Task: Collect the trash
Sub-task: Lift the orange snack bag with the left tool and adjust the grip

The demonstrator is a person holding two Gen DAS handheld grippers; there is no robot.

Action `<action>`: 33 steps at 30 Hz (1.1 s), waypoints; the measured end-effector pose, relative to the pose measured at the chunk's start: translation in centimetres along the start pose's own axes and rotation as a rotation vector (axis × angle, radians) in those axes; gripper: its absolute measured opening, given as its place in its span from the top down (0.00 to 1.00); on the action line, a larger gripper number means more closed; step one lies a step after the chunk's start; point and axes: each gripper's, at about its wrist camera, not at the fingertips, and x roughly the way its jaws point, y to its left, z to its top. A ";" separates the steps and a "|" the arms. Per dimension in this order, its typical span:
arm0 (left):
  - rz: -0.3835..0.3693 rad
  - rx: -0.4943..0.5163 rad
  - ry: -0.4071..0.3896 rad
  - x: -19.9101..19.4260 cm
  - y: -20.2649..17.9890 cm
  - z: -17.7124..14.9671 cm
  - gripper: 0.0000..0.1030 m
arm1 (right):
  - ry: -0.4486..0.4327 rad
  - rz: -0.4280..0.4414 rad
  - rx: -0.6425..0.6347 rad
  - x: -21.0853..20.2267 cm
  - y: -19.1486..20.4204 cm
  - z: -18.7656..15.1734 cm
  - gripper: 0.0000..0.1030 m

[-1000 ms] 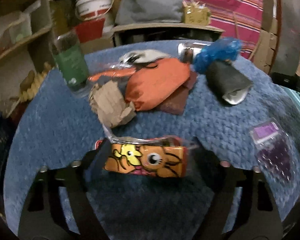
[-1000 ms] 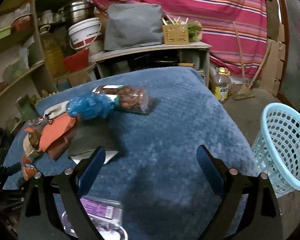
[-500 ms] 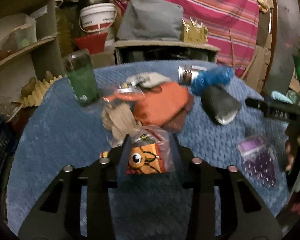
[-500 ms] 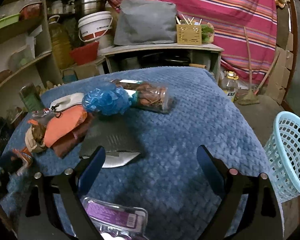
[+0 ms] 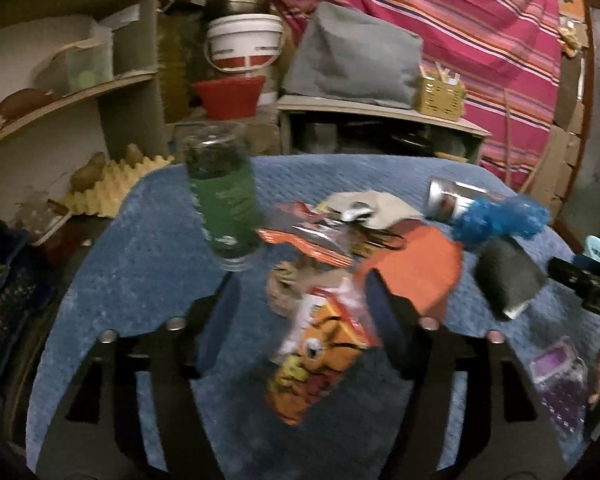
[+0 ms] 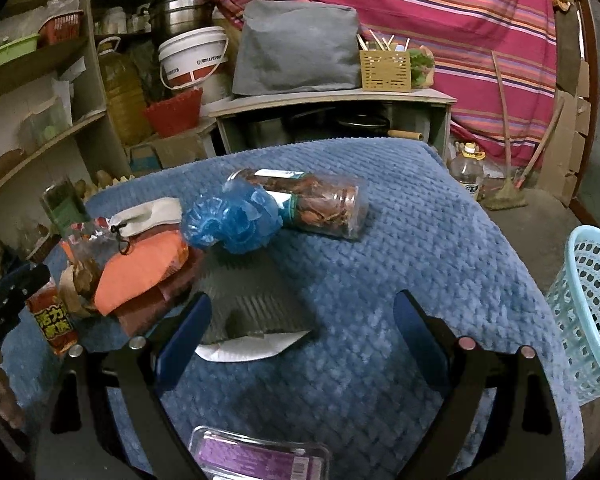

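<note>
The left gripper has its two dark fingers parted, and the orange cartoon-printed snack wrapper hangs between them, pressed against the right finger and well clear of the left one; whether it is truly pinched cannot be told through the blur. The wrapper sits tilted, above the near left part of the blue quilted tabletop cover. Beyond it lies a pile: a crumpled brown paper scrap, a folded orange cloth, a cream drawstring pouch and a green-labelled clear plastic bottle towards the left edge.

The right gripper is spread wide and holds nothing. Between its fingers lies a grey corrugated paper cup sleeve, flat on the cover. Farther back, near the middle, a blue plastic mesh scrubber touches a clear jar lying on its side. A purple-labelled clear plastic tray lies at the near edge. A pale blue lattice basket stands off the right edge.
</note>
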 end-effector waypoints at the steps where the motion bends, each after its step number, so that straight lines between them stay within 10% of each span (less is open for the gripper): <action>1: 0.000 -0.015 -0.004 0.2 0.4 0.1 0.31 | 0.000 0.001 0.004 0.0 0.0 0.0 0.12; 11: -0.051 -0.022 0.016 -0.3 1.2 -0.7 0.14 | -0.002 -0.010 -0.029 0.1 0.6 0.0 0.12; 33: -0.252 0.075 0.181 -2.6 -3.3 -5.3 0.10 | 0.009 -0.025 -0.056 -0.4 -0.2 -0.6 0.12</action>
